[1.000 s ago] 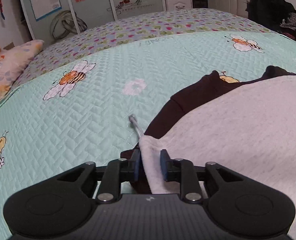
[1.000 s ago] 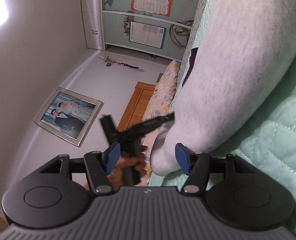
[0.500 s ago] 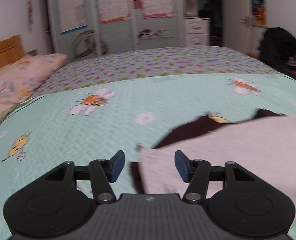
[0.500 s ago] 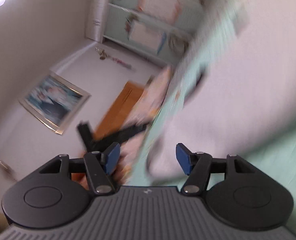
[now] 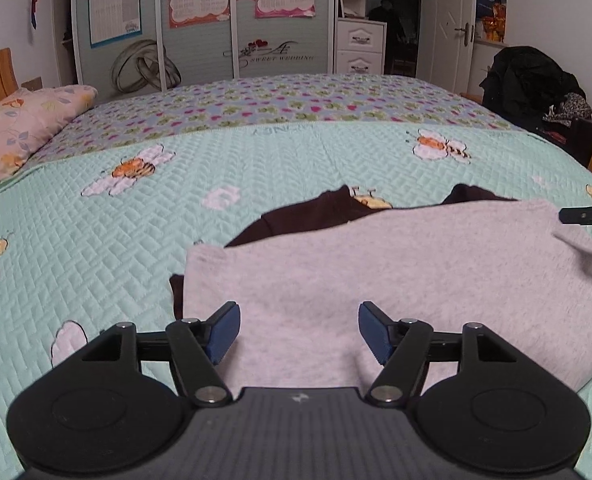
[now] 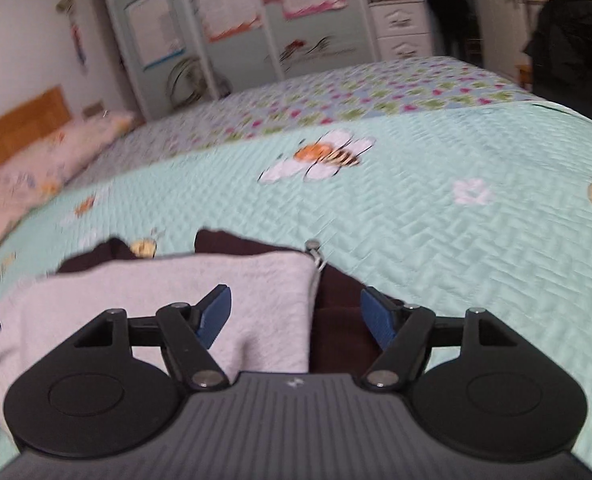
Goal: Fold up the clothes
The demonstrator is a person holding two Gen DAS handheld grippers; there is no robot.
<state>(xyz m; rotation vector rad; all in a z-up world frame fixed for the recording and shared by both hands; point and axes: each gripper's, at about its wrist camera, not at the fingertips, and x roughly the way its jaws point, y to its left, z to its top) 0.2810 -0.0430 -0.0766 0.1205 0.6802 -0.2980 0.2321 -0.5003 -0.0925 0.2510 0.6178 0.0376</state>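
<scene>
Currently the grey garment [image 5: 396, 272] lies folded over a dark brown garment [image 5: 308, 216] on the mint quilted bedspread [image 5: 96, 248], filling the lower centre and right of the left wrist view. Left gripper [image 5: 299, 330] jaws are opening, pads well apart above the grey cloth, gripping nothing. Right gripper [image 6: 296, 314] jaws are opening too, straddling the grey garment's edge [image 6: 156, 300] and the brown cloth [image 6: 344, 320], clear of both. Pink pillow [image 5: 20, 128] sits at left edge.
</scene>
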